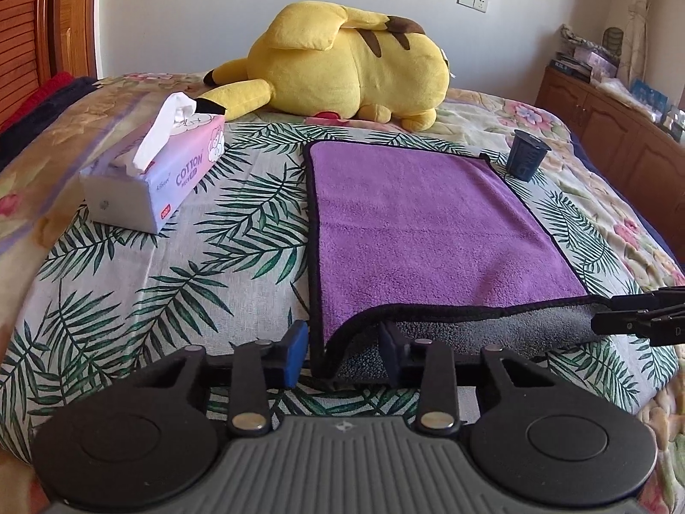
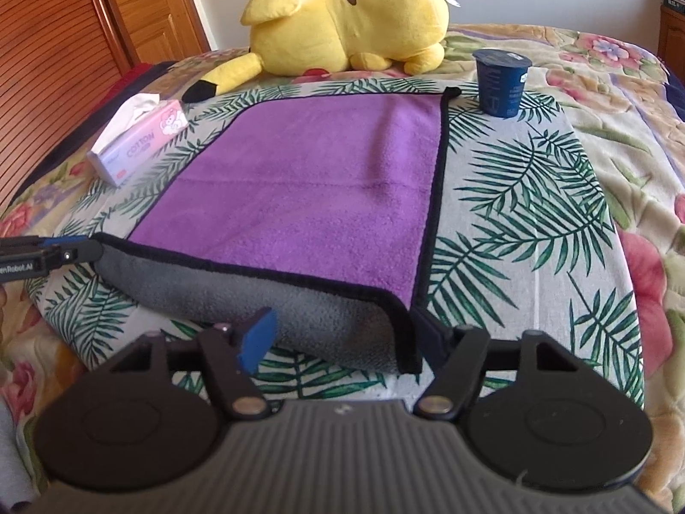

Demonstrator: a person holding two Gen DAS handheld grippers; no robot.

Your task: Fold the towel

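Note:
A purple towel (image 1: 428,222) with black trim and a grey underside lies on a palm-leaf cloth (image 1: 171,282) on the bed; it also shows in the right wrist view (image 2: 308,180). Its near edge is lifted and curled so the grey side shows. My left gripper (image 1: 344,351) is open, its fingers straddling the near left corner of the towel. My right gripper (image 2: 342,338) is open, its fingers straddling the near right corner. Each gripper shows at the edge of the other's view, my right one at the right (image 1: 642,319) and my left one at the left (image 2: 47,255).
A yellow plush toy (image 1: 351,73) lies beyond the towel. A tissue box (image 1: 158,171) sits to the left. A dark blue cup (image 2: 501,81) stands by the towel's far right corner. A wooden cabinet (image 1: 608,128) stands to the right of the bed.

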